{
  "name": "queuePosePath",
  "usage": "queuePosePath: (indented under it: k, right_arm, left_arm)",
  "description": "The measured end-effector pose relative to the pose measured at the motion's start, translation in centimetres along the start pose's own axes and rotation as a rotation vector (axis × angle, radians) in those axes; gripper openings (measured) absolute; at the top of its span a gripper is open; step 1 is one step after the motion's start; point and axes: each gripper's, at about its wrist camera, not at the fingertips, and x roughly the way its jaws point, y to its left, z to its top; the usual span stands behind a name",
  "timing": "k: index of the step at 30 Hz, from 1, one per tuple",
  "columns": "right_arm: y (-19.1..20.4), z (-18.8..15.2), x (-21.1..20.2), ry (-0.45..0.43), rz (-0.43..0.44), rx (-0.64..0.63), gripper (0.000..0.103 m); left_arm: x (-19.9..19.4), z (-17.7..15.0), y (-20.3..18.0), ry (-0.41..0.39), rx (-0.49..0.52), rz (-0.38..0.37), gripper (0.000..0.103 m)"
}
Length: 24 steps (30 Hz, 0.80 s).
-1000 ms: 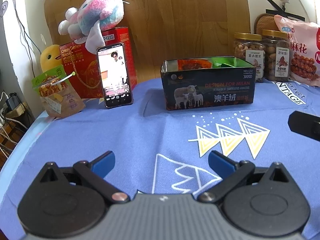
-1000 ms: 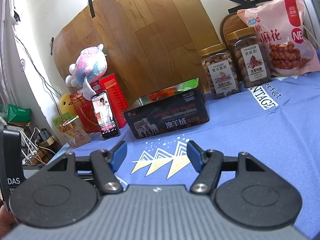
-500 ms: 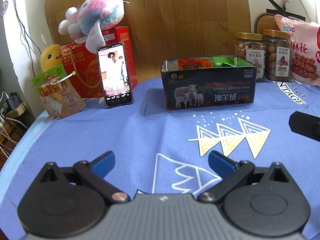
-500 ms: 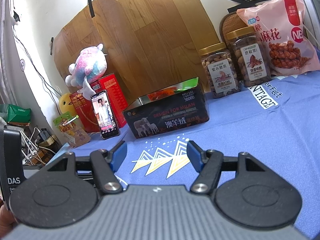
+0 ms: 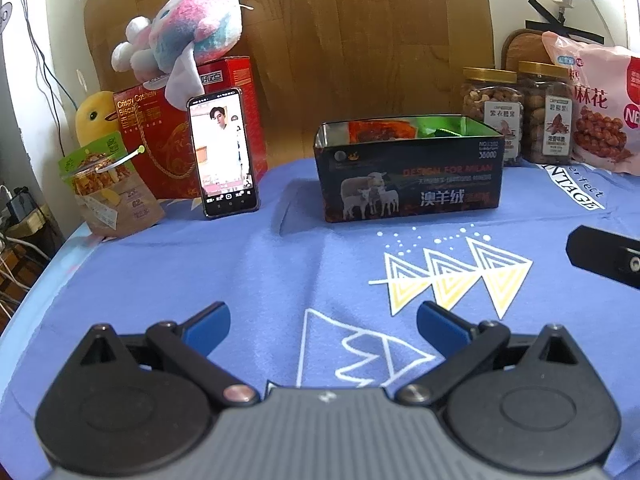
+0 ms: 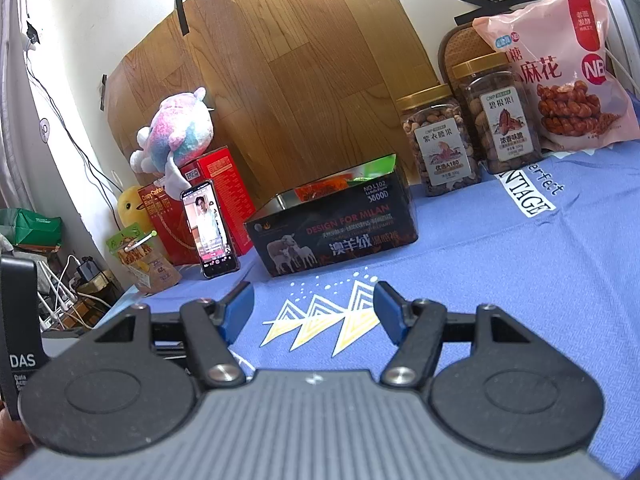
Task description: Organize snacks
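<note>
A lit phone [image 5: 224, 152] leans on a red box [image 5: 160, 136] under a plush toy [image 5: 188, 32].

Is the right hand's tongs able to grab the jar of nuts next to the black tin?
Probably yes. The right tongs are open and empty, and only bare blue cloth lies before the jar.

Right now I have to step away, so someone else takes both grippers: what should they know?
Left gripper: open, empty, above the blue cloth.
Right gripper: open, empty.
Dark open tin with sheep picture: mid-table, some packets already inside.
Outside it: two gold-lidded nut jars, pink twist-snack bag, small green-topped snack pouch.
Nothing is held; which go in next is unclear.
</note>
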Motion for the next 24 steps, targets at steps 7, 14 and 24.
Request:
queuePosePath:
  k: [7, 14, 24]
  right_arm:
    - [-0.02, 0.0, -0.01, 0.0, 0.0, 0.0, 0.068]
    - [-0.02, 0.03, -0.01, 0.0, 0.0, -0.001, 0.068]
    - [-0.02, 0.03, -0.01, 0.0, 0.0, -0.001, 0.068]
  left_arm:
    - [-0.01, 0.0, 0.0, 0.001, -0.003, -0.006, 0.103]
    - [0.04, 0.02, -0.01, 0.006, -0.005, -0.01, 0.103]
    - [-0.15, 0.01, -0.1, -0.006, 0.005, -0.039, 0.103]
